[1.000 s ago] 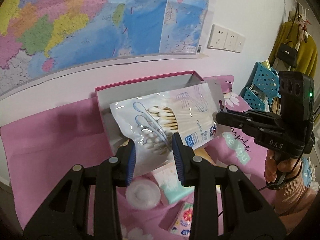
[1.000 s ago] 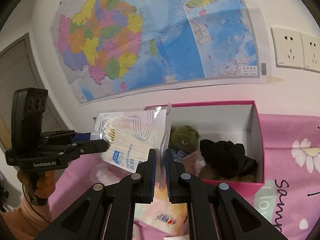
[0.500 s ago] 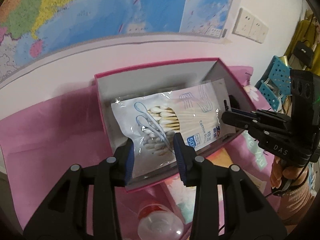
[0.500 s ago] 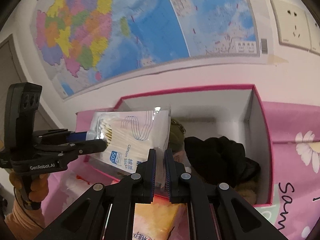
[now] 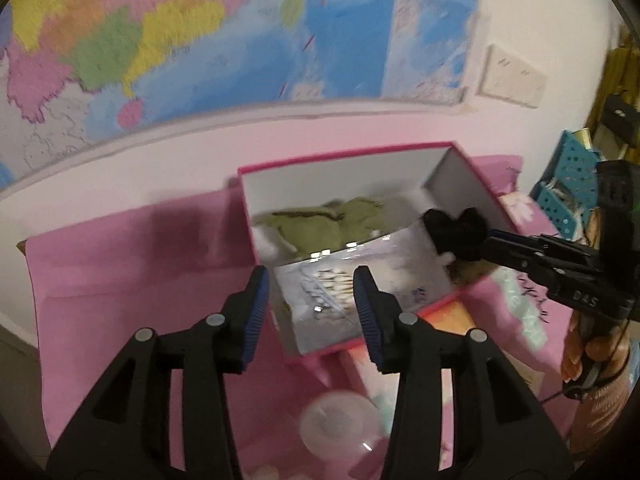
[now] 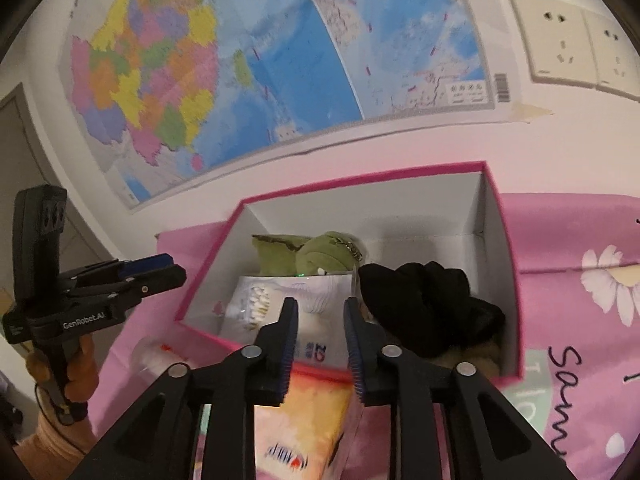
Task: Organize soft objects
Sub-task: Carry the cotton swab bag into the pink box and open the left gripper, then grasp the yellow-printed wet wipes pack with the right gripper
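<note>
Since swab pack (image 6: 288, 300) now lies in box (image 5: 340, 162) beside green plush (image 6: 320, 254), both grippers, left (image 5: 310, 308) and right (image 6: 318, 338), are opening, nothing pinched. Best back straight out, don't snag pack edge.

left gripper (image 5: 308, 300): black arms, blue ribbed pads, silver screws | right gripper (image 6: 320, 332): same (white "GenRobot.AI" lettering behind the left's fingers)

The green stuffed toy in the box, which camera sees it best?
The right wrist view: the green stuffed toy looks sharp there, with a keychain showing, lying behind the cotton swab bag in the pink box. The left wrist view shows it only as a blurry green shape.
</note>
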A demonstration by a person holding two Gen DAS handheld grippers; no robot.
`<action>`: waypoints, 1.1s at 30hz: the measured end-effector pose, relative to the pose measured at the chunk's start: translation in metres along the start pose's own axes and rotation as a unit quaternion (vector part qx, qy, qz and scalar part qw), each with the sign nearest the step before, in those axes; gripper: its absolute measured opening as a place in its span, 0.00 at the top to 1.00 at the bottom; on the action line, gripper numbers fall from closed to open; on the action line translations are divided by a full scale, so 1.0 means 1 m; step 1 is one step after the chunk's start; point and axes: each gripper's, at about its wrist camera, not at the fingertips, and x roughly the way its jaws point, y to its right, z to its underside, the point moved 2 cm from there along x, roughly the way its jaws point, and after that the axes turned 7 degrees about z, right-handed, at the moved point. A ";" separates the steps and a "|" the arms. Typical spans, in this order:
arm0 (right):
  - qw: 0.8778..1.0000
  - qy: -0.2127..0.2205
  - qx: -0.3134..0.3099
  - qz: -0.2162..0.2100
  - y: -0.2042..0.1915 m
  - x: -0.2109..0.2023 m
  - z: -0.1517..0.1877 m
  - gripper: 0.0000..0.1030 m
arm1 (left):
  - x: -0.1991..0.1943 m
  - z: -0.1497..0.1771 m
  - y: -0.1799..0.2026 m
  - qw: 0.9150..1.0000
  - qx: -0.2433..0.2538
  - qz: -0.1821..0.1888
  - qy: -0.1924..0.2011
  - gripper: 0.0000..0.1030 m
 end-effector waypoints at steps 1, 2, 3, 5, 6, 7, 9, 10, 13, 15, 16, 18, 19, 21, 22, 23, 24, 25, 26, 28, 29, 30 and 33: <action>1.000 0.003 0.000 -0.003 0.001 -0.008 0.003 0.72 | -0.010 0.003 0.006 1.000 0.008 0.011 0.012 0.54; 1.000 0.007 0.000 -0.006 0.002 -0.016 0.005 0.70 | -0.018 0.006 0.013 0.999 0.016 0.020 0.021 0.51; 1.000 0.009 0.000 -0.009 0.003 -0.023 0.009 0.68 | -0.028 0.012 0.023 0.999 0.030 0.031 0.033 0.47; 1.000 0.006 0.002 -0.016 0.006 -0.038 0.019 0.65 | -0.039 0.021 0.038 0.996 0.052 0.051 0.043 0.45; 1.000 0.004 0.003 -0.018 0.008 -0.043 0.024 0.64 | -0.045 0.029 0.049 0.995 0.064 0.066 0.044 0.45; 1.000 -0.001 0.006 -0.019 0.010 -0.048 0.030 0.64 | -0.046 0.034 0.056 0.993 0.072 0.077 0.044 0.45; 1.000 -0.012 0.013 -0.020 0.015 -0.057 0.046 0.62 | -0.048 0.048 0.070 0.989 0.087 0.112 0.032 0.45; 1.000 -0.020 0.016 -0.015 0.019 -0.061 0.056 0.62 | -0.045 0.056 0.080 0.988 0.096 0.120 0.024 0.45; 0.999 -0.043 0.031 0.006 0.032 -0.069 0.086 0.58 | -0.031 0.079 0.101 0.982 0.117 0.147 -0.010 0.45; 0.997 -0.059 0.053 0.017 0.043 -0.074 0.106 0.57 | -0.019 0.093 0.111 0.979 0.125 0.156 -0.034 0.45; 0.996 -0.067 0.064 0.022 0.047 -0.074 0.114 0.57 | -0.011 0.100 0.114 0.978 0.125 0.159 -0.048 0.45; 0.993 -0.078 0.083 0.031 0.057 -0.078 0.128 0.57 | 0.006 0.109 0.117 0.977 0.120 0.159 -0.072 0.45; 0.991 -0.087 0.093 0.038 0.062 -0.080 0.138 0.57 | 0.013 0.114 0.117 0.977 0.115 0.156 -0.084 0.45; 0.989 -0.095 0.108 0.046 0.069 -0.084 0.149 0.57 | 0.026 0.120 0.118 0.977 0.110 0.151 -0.104 0.45; 0.987 -0.101 0.117 0.048 0.073 -0.087 0.156 0.57 | 0.033 0.121 0.118 0.976 0.105 0.150 -0.114 0.45; 0.986 -0.103 0.122 0.050 0.075 -0.089 0.160 0.56 | 0.038 0.124 0.118 0.976 0.101 0.149 -0.120 0.45; 0.985 -0.105 0.129 0.052 0.077 -0.091 0.165 0.56 | 0.042 0.125 0.118 0.976 0.100 0.148 -0.125 0.45; 0.984 -0.108 0.134 0.053 0.078 -0.093 0.171 0.55 | 0.045 0.125 0.118 0.976 0.100 0.145 -0.128 0.45; 0.983 -0.109 0.137 0.051 0.078 -0.092 0.174 0.53 | 0.049 0.126 0.119 0.976 0.099 0.145 -0.132 0.45; 0.983 -0.113 0.141 0.046 0.077 -0.089 0.180 0.53 | 0.054 0.128 0.121 0.975 0.097 0.141 -0.140 0.45; 0.984 -0.105 0.138 0.048 0.074 -0.089 0.180 0.52 | 0.056 0.128 0.121 0.975 0.096 0.139 -0.144 0.45; 0.984 -0.103 0.136 0.047 0.072 -0.087 0.180 0.52 | 0.061 0.128 0.121 0.975 0.094 0.137 -0.148 0.45; 0.987 -0.094 0.121 0.044 0.062 -0.080 0.179 0.52 | 0.071 0.131 0.121 0.973 0.083 0.140 -0.164 0.45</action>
